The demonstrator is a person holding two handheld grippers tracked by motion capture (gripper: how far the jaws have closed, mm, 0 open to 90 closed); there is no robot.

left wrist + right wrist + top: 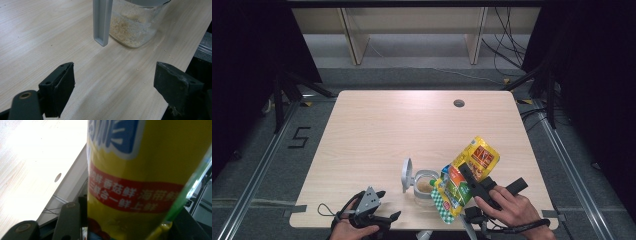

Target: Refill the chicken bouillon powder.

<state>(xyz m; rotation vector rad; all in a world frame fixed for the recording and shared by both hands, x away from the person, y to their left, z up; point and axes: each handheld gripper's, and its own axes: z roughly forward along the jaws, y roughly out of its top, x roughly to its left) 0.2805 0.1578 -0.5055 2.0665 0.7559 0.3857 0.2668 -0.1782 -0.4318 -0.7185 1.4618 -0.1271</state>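
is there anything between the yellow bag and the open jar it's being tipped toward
Nothing visible blocks it. The right gripper holds the yellow bag tilted, its lower corner right at the jar. The jar's lid is flipped up on the far side from the bag, leaving the mouth open.

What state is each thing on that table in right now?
Clear plastic jar: upright, lid open, some pale powder inside.
Grey flip lid: swung up at the jar's left side.
Yellow seasoning pouch: tilted over the jar, clamped.
Right tongs: shut on the pouch.
Left tongs: open, holding nothing, near the table's front edge.
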